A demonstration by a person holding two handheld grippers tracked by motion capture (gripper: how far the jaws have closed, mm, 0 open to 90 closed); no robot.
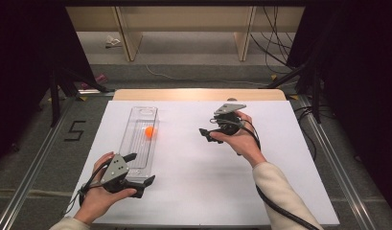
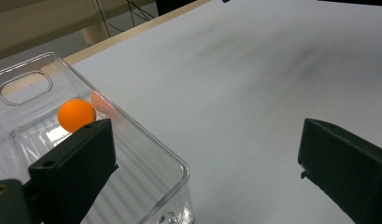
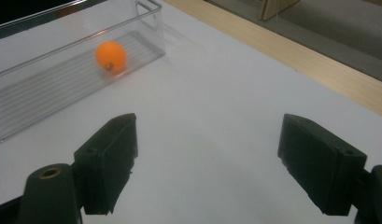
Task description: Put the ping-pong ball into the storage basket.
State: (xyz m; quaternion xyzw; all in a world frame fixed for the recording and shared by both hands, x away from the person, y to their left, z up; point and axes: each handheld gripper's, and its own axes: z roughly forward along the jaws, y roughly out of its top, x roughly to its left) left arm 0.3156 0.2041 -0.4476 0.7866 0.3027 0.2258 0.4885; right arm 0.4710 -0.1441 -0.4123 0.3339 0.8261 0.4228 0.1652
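Orange ball (image 1: 150,132) resting inside clear tray (image 1: 136,158) on desk (image 1: 193,191); left gripper (image 1: 136,179) at tray's near end, fingers wide, empty; right gripper (image 1: 207,134) apart, fingers wide, empty, ready for approach.

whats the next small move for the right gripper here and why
Probably ease the right gripper left toward the clear tray and over the orange ball. Its jaws stand open and empty above bare white table, apart from the tray, while the ball lies loose inside and the left gripper sits at the tray's near end.
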